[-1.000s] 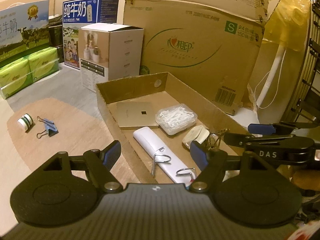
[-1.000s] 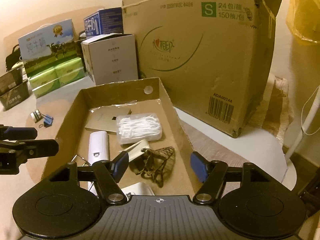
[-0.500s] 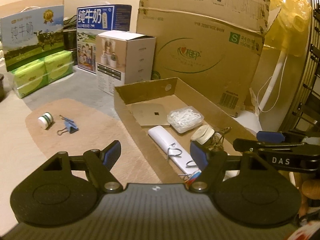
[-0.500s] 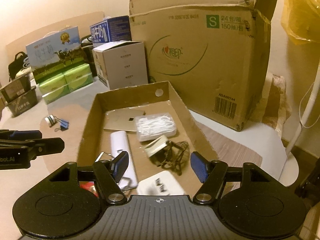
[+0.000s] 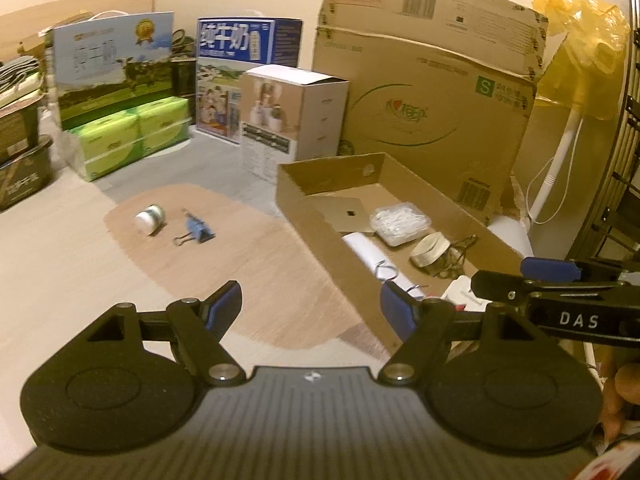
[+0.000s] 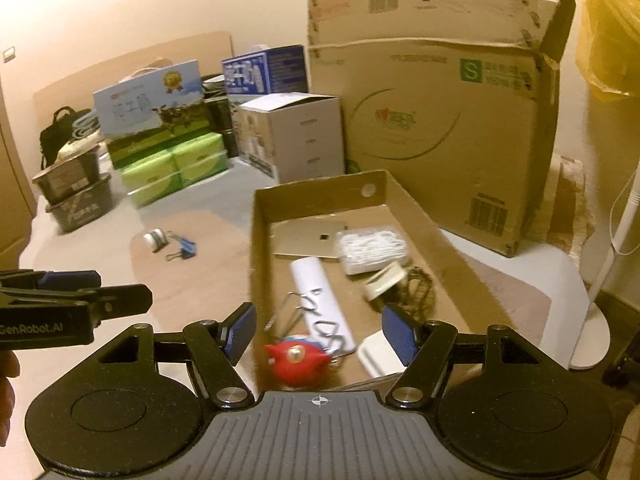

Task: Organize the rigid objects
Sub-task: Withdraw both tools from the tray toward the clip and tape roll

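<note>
The left hand-held gripper (image 5: pixel 312 304) hangs above the round wooden worktop (image 5: pixel 248 264) with its blue-padded jaws spread wide and nothing between them. The right hand-held gripper (image 6: pixel 318 330) hangs over the near end of the shallow cardboard tray (image 6: pixel 256 240); its jaws have just been opening a little further and stand wide, with nothing gripped, the tray's contents lying below them.

In the tray, at the near end, lie a red round toy (image 6: pixel 298 362) and a white block (image 6: pixel 378 356). A long white case (image 6: pixel 320 300) runs down the middle with wire clips (image 6: pixel 320 324) on and beside it. Right of it sit a cream-coloured plug (image 6: pixel 386 280) and a tangle of brown cord (image 6: pixel 420 288). Farther back are a clear packet of white floss picks (image 6: pixel 372 248) and a flat gold card (image 6: pixel 308 238) against the far wall.

Outside the tray, on the far left of the worktop, a small white roll (image 5: pixel 150 218) and a blue binder clip (image 5: pixel 196 233) lie just beside each other.

Behind the tray stands a large cardboard carton (image 5: pixel 432 108), with a white box (image 5: pixel 294 118), milk cartons (image 5: pixel 244 76) and green tissue packs (image 5: pixel 132 136) to its left. A fingertip (image 5: pixel 624 384) shows at the right edge of the left view.
</note>
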Available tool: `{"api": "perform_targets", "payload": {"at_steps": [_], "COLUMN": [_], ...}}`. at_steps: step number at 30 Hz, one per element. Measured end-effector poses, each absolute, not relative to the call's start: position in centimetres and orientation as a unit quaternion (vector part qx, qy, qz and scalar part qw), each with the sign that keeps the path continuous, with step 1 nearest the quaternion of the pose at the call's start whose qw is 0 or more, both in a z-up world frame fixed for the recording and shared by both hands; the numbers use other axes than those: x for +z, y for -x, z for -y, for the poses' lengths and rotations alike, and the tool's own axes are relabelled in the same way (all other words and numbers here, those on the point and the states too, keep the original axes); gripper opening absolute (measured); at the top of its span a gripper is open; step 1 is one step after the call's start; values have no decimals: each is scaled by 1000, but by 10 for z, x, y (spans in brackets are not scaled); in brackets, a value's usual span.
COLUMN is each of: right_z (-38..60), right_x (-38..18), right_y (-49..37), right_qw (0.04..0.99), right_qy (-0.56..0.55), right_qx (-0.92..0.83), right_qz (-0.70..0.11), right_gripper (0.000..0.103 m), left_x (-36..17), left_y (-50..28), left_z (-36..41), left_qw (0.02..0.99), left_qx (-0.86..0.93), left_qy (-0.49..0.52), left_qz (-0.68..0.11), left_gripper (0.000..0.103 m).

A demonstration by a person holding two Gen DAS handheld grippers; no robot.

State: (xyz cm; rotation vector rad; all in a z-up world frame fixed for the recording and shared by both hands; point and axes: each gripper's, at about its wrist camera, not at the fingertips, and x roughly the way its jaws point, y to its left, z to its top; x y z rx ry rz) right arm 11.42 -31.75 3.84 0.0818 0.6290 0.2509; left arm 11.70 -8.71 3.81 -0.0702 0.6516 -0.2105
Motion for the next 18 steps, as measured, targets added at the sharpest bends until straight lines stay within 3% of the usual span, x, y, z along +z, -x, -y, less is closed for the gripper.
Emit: {"api": "perform_targets", "payload": {"at_steps": [18], "right_z": [249], "right_x": [42], "right_y": [-88], "right_qw": [933], "right_qy": [-28], "right_qx": [177], "right_qz": [-311], "right_gripper": [78], "left_x": [36], "left_y": [-74], "left_z": [10], "left_qw": [944], "left_qx": [-49], "left_qy": [48], "left_qz": [-321], "left_gripper": [90]}}
